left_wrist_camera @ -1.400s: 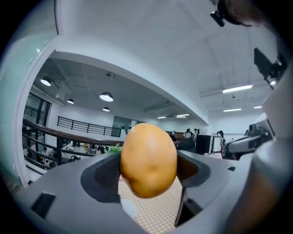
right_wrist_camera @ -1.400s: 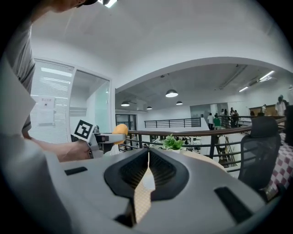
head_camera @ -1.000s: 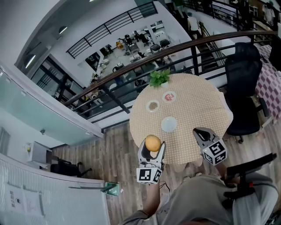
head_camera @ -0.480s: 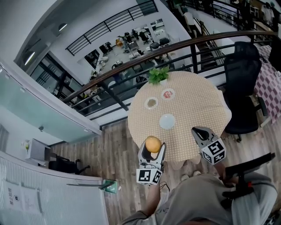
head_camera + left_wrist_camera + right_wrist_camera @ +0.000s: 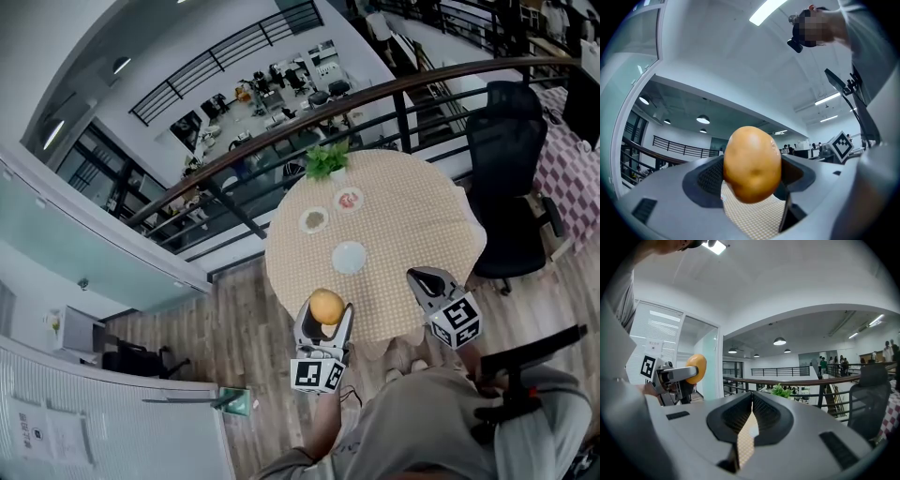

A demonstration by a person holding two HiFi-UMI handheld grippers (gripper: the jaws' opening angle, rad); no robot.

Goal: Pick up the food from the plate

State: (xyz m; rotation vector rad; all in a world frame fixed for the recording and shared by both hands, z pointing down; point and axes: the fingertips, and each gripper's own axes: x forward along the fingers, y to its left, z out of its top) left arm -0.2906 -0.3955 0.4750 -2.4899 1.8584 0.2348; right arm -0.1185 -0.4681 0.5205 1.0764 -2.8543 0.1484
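Shows the left gripper [image 5: 323, 319] clamped on the food [image 5: 326, 306], a tan-orange, egg-shaped lump, with the jaws spread wide and the pads pressing its two sides. Holds it raised at the near edge of the round table [image 5: 422, 225], long axis running roughly along the jaws and the far end poking past the tips. Shows the white plate [image 5: 349, 257] bare, ahead and slightly right of the food, well apart from it. Shows the right gripper [image 5: 424, 281] clenched on nothing, hovering at the table's near rim. Looks, as a judgement, already picked up, with only the left arm carrying.
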